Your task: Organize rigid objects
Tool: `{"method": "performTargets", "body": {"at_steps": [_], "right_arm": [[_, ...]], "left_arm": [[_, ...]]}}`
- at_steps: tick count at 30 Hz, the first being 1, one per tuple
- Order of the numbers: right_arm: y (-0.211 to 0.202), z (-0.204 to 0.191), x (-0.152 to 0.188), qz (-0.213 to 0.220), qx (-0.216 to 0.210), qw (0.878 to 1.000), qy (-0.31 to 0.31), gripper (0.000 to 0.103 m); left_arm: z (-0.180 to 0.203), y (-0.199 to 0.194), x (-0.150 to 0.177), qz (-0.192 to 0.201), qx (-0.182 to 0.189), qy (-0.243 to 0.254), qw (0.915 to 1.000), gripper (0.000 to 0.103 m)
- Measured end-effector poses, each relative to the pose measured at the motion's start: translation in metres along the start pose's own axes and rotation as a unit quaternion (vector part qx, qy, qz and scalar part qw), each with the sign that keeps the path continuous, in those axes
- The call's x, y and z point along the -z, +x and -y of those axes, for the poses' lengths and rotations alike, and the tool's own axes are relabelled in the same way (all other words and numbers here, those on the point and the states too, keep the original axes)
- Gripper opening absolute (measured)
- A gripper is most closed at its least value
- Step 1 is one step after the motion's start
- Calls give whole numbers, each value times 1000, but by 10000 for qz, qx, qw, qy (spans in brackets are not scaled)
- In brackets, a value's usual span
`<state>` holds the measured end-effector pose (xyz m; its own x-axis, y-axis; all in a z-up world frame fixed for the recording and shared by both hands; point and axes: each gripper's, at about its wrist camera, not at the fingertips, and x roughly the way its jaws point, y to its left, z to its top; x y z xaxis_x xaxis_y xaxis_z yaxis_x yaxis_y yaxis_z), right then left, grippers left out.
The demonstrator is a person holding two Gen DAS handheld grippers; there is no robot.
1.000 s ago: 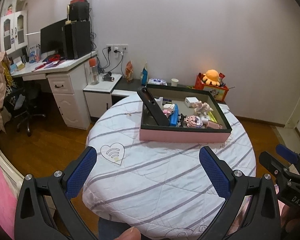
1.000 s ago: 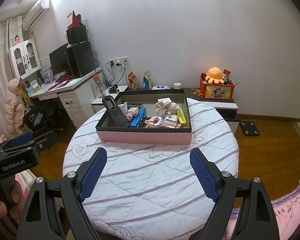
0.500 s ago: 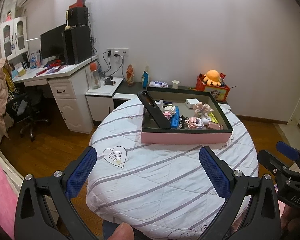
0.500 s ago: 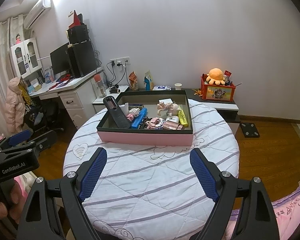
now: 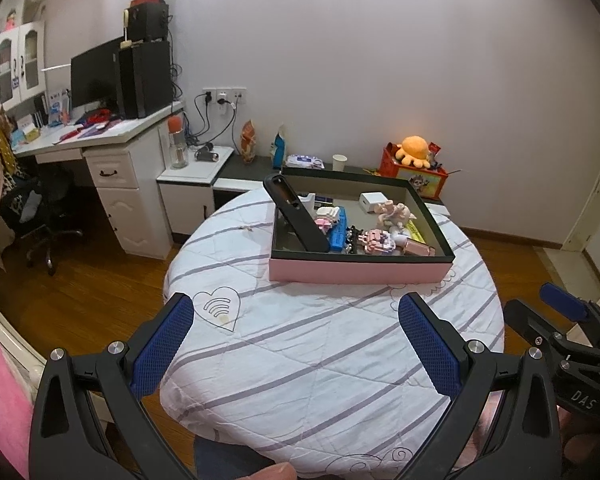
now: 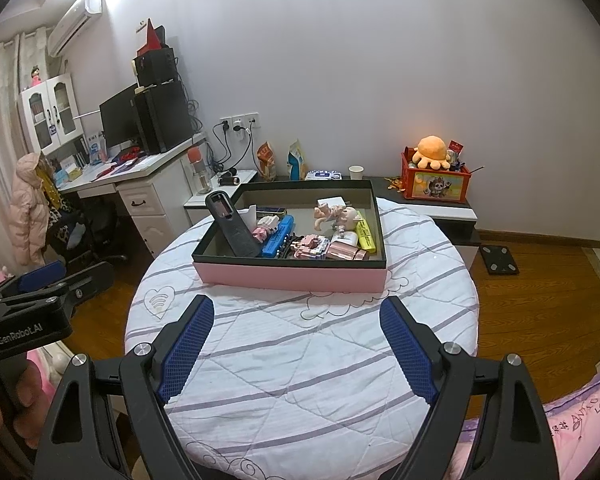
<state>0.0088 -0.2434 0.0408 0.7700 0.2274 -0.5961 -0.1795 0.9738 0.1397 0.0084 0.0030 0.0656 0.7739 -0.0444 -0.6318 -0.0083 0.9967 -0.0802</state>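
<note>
Jaws of both the left gripper [image 5: 296, 344] and right gripper [image 6: 296, 346] stood spread wide and empty above the quilted surface [image 6: 300, 360]. Farther off, the pink box [image 6: 292, 276] held a black case [image 6: 236, 228] leaning among small toys [image 6: 312, 244].

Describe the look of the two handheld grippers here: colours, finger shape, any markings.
Both are black plastic frames with silver bolts and two long angled fingers faced with blue textured pads. The left gripper body reads "GenRobot.AI"; the right gripper shows "DAS". No cables or sleeves visible.
</note>
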Motion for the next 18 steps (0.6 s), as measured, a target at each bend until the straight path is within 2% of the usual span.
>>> {"method": "performTargets", "body": {"at_steps": [18], "right_arm": [[7, 3, 6, -94, 10, 9999, 36, 86]], "left_arm": [[6, 0, 2, 54, -79, 125, 9999, 103]]}}
